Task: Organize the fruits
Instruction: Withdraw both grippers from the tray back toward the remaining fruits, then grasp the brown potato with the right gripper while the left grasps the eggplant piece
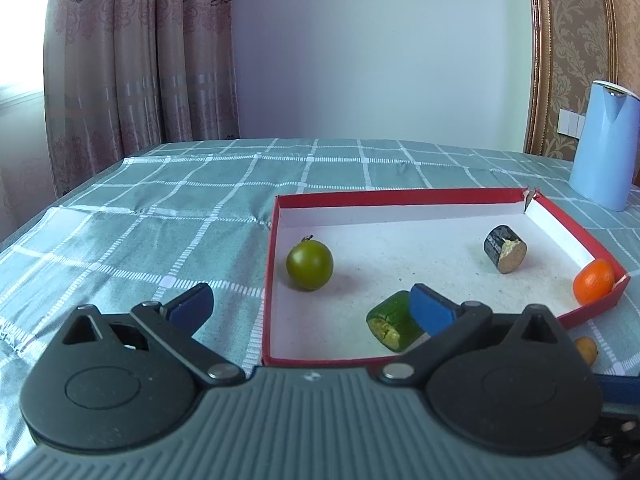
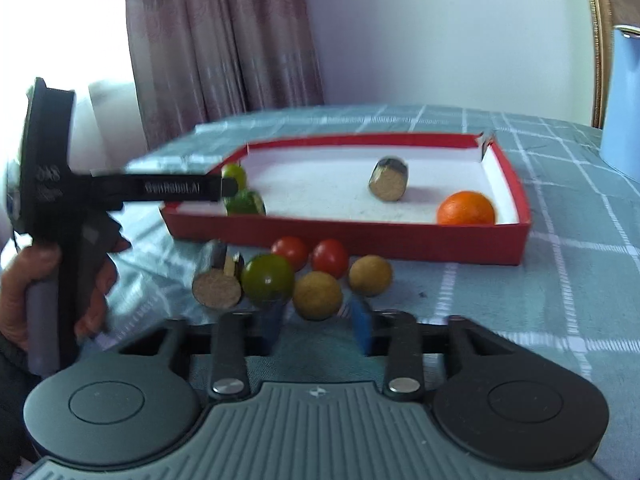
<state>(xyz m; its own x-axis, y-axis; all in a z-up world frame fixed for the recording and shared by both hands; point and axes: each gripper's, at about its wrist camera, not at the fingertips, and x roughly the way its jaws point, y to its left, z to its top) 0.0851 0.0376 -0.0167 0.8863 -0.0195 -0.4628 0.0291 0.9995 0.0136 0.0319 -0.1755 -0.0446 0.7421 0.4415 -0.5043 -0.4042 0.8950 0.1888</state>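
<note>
Right gripper (image 2: 319,324) lowest in frame, jaws narrow but not clamped: blue pads flanking tan fruit (image 2: 318,296) on checked cloth (image 2: 540,280), sliver of gap at right-hand pad. Crowding it: green ball (image 2: 267,282) against its left, second tan fruit (image 2: 370,276) to right, two tomatoes (image 2: 330,258) behind, cork-faced cylinder (image 2: 218,290) further left. Red box (image 2: 360,236) beyond, orange (image 2: 466,208) in its lower-right corner. Left gripper (image 1: 312,308) released wide, empty, right pad overlapping green chunk (image 1: 394,322) in box. Loose pile nearly all outside left wrist view. Round green fruit (image 1: 309,265) in box clear there, half hidden in right wrist view.
</note>
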